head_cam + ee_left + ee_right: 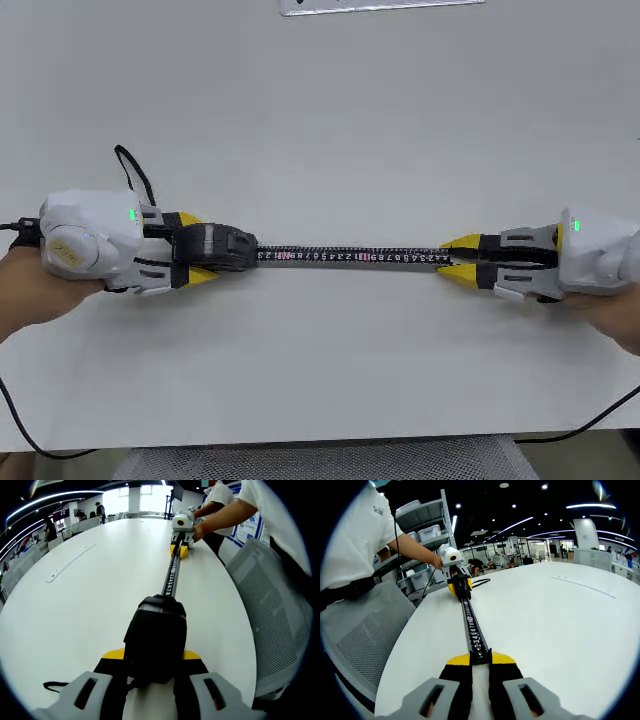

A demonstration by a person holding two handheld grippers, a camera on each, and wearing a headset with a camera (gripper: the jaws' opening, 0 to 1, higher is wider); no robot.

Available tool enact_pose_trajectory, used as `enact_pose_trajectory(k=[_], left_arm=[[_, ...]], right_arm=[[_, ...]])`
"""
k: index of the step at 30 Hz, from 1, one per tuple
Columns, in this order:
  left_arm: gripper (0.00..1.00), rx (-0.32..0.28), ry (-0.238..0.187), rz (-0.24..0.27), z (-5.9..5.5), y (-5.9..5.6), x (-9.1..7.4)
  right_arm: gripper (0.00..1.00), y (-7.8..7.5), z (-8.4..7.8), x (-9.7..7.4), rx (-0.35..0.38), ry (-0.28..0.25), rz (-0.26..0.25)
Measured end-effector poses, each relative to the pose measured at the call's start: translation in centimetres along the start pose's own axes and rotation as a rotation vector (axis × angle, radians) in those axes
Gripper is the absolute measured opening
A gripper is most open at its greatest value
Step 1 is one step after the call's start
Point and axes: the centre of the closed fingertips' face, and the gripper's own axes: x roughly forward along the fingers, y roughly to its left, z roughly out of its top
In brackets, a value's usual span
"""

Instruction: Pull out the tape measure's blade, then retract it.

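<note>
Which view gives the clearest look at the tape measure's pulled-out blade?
The head view: the blade lies side-on, its whole span showing from the case to the right gripper. In the left gripper view the case hides its start; the right gripper view shows it foreshortened, running away from the jaws.

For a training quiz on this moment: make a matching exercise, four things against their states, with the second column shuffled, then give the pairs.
1. tape measure case
2. blade
3. left gripper
4. right gripper

A. shut on the blade's end
B. stretched out between the grippers
C. black, clamped between yellow jaw tips
D. shut on the tape measure case

Pairs: 1-C, 2-B, 3-D, 4-A.
</note>
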Motion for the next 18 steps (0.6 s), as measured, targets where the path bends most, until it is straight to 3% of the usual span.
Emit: enact_pose_trajectory(k=[8,18], left_arm=[[0.31,-0.001,0.001,0.001,0.05,-0.05,-0.06],[0.31,-0.003,-0.001,0.003,0.08,-0.04,-0.07]], right_arm=[[0.08,-0.23,-0.39,-0.91,0.008,0.005,-0.012],[0.1,-0.49,-0.23,-0.71,0.007,-0.001,-0.017]])
